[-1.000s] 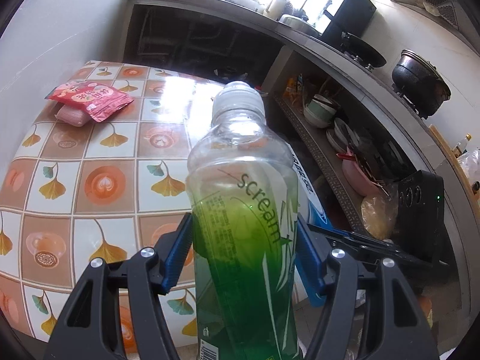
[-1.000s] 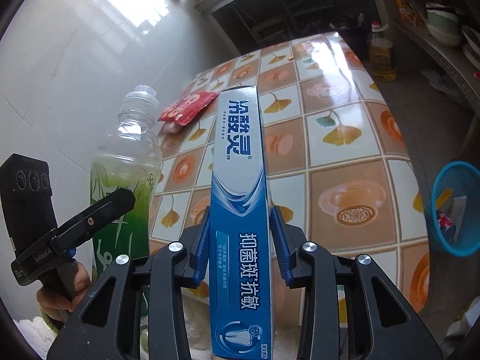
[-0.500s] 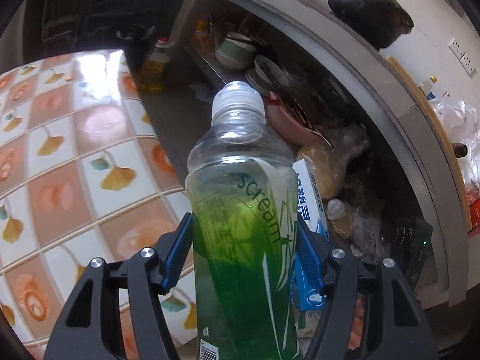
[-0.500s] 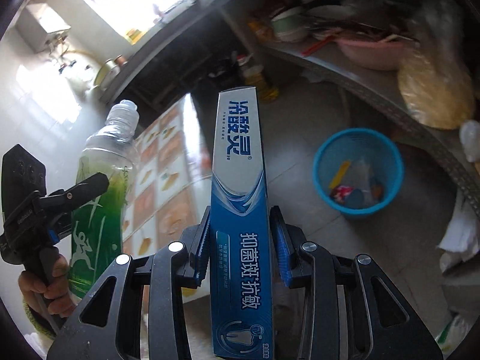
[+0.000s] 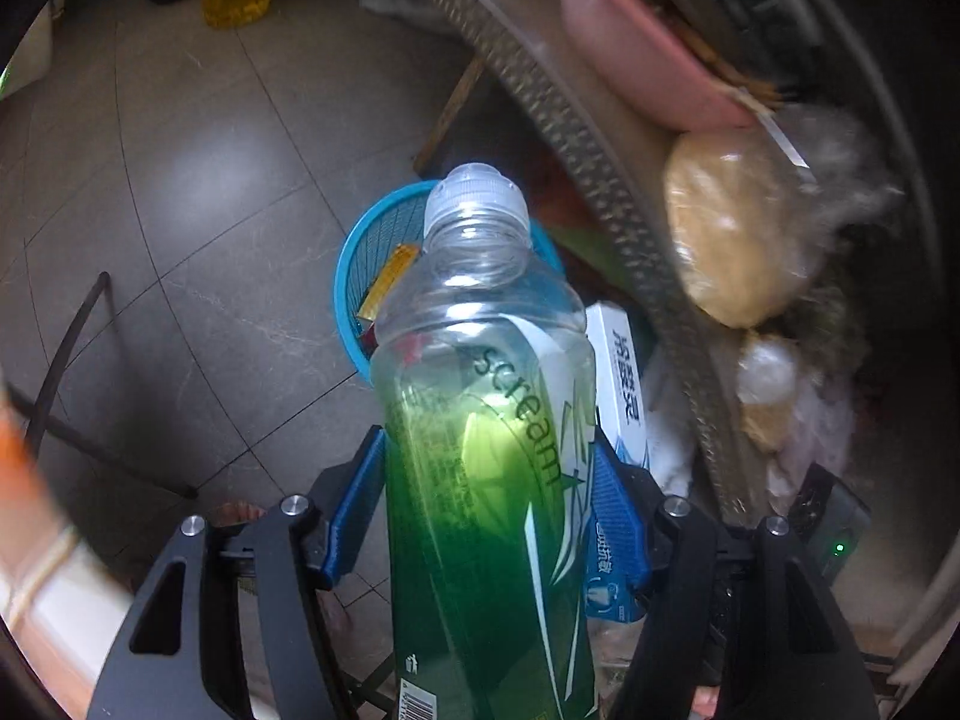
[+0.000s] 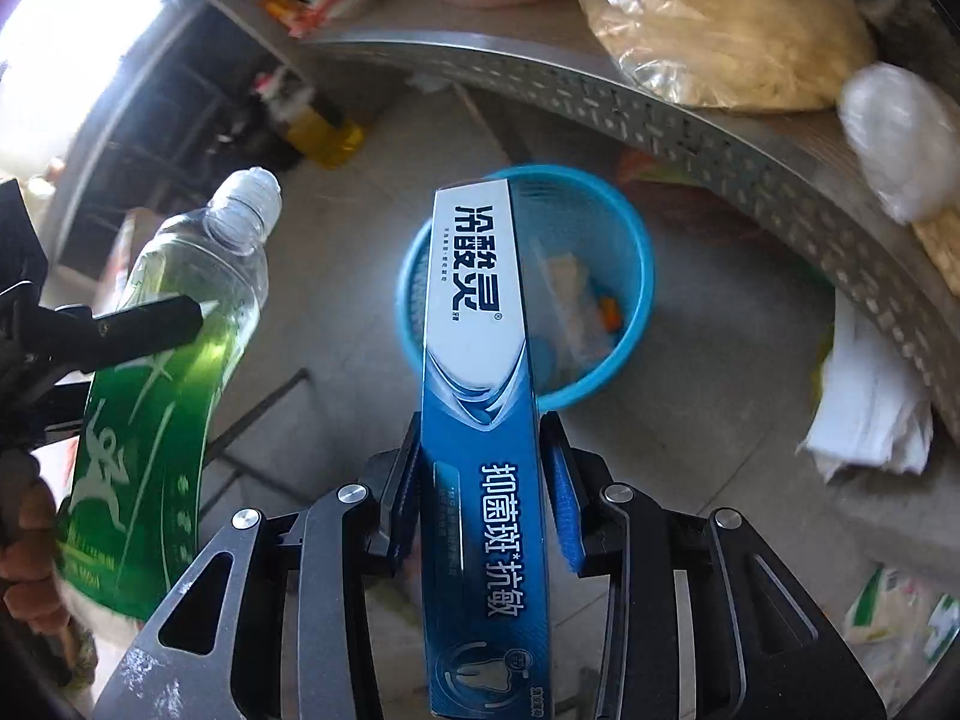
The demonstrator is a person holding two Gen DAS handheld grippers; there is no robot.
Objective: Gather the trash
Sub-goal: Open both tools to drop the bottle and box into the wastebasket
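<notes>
Left wrist view: the left gripper (image 5: 489,498) is clenched on the green drink bottle (image 5: 480,450), its blue pads pressed to the label on both sides, cap pointing toward 12 o'clock. Beyond the cap sits the blue trash basket (image 5: 354,276) on the tiled floor, its rim showing at about 11 o'clock from the bottle's shoulder, with some wrappers already inside. The toothpaste box (image 5: 621,384) shows at 3 o'clock, just beside the bottle. To drop well, I judge the bottle's base should be brought over the basket's mouth before the pads let go (the bottle is tall and partly filled, so it could tip the light basket if it lands on the rim).

Right wrist view: the right gripper (image 6: 480,468) grasps the toothpaste box (image 6: 480,420) by its long sides, the box's far end overlapping the trash basket (image 6: 636,276) at 12 o'clock. The bottle (image 6: 156,396) hangs at 9 o'clock in the other gripper, a hand (image 6: 30,552) on its handle. The metal shelf (image 6: 660,114) curves close by at 2 o'clock. The box looks nearly lined up; carrying it a little further over the opening, clear of the shelf edge, and releasing the two things one at a time seems safest.
</notes>
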